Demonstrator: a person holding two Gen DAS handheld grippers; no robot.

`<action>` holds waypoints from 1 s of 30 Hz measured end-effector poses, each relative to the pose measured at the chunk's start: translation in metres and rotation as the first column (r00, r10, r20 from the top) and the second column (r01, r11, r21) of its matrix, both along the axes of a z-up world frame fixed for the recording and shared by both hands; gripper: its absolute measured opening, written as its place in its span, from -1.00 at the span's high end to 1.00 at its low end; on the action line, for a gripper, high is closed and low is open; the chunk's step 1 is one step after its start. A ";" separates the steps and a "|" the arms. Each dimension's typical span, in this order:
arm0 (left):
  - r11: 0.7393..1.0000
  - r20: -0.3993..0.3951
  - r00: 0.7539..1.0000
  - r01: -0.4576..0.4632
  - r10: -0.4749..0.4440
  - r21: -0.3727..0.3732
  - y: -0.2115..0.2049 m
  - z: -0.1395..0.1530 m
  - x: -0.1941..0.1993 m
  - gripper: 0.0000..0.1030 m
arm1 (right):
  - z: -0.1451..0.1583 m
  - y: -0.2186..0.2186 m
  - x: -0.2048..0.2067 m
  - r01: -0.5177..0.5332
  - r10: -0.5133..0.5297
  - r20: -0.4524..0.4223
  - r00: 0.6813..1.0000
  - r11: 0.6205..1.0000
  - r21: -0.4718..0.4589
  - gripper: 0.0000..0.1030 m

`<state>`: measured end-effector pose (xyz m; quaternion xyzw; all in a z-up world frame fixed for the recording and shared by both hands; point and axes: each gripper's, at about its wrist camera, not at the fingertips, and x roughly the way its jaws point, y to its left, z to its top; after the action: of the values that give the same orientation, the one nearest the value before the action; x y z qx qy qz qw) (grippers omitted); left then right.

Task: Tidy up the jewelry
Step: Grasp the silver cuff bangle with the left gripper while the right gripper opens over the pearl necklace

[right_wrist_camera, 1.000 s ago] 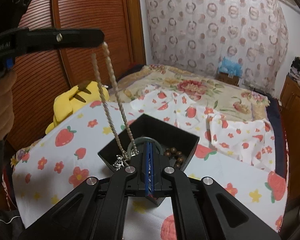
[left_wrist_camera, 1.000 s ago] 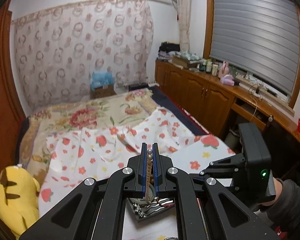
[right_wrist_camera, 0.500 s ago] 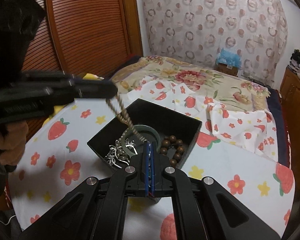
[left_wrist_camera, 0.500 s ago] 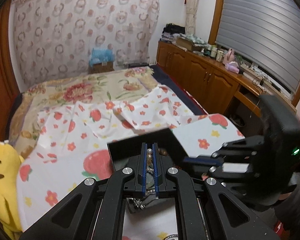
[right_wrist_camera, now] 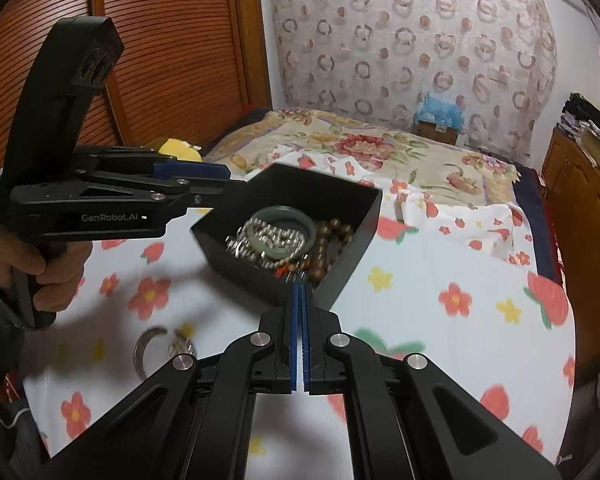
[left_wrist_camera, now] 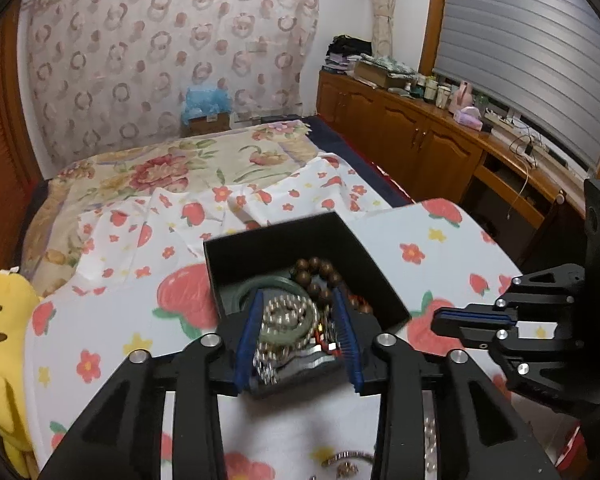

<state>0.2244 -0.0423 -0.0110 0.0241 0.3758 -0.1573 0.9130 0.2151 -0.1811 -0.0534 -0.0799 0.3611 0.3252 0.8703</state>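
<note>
Two grippers work around one landmark, the black box [right_wrist_camera: 342, 216] standing on the strawberry-print sheet [right_wrist_camera: 440, 264] of the bed. A second ago the left gripper [left_wrist_camera: 298, 300] hung well above the box with its fingers pressed together on a pale beaded necklace that dangled down toward the box. Now it has come down to the box's near rim, its fingers are opening, and the beaded necklace [left_wrist_camera: 286, 312] lies heaped inside the box, seen between the blue pads with neither pad pressing on it. In the right wrist view the same necklace [right_wrist_camera: 260, 240] rests across a green bangle [right_wrist_camera: 286, 228] in the middle of the box, with a brown bead bracelet [right_wrist_camera: 332, 236] beside it toward the far right wall and some small silver and red pieces at the near wall.

The right gripper [right_wrist_camera: 300, 292] has shifted too: earlier its fingertips sat over the box's near edge, and now they stand just outside the near wall, pressed together with nothing between them. From the left wrist view it sits off the right side of the box [left_wrist_camera: 472, 320].

A hand [right_wrist_camera: 40, 264] grips the left gripper's handle, left of the box. On the sheet nearer than the box lie a curved silver piece [right_wrist_camera: 146, 348] and a small ring-like item [right_wrist_camera: 182, 346], both blurred.
</note>
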 end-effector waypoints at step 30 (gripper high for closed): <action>0.996 -0.153 0.987 -0.043 0.054 0.074 0.022 -0.071 -0.095 -0.02 | -0.056 0.009 -0.061 0.007 -0.021 -0.117 0.993 0.992 -0.123 0.81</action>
<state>0.1290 -0.0198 -0.0821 0.0349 0.4511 -0.1231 0.8832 0.1540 -0.1717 -0.1090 -0.1111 0.4319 0.3005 0.8431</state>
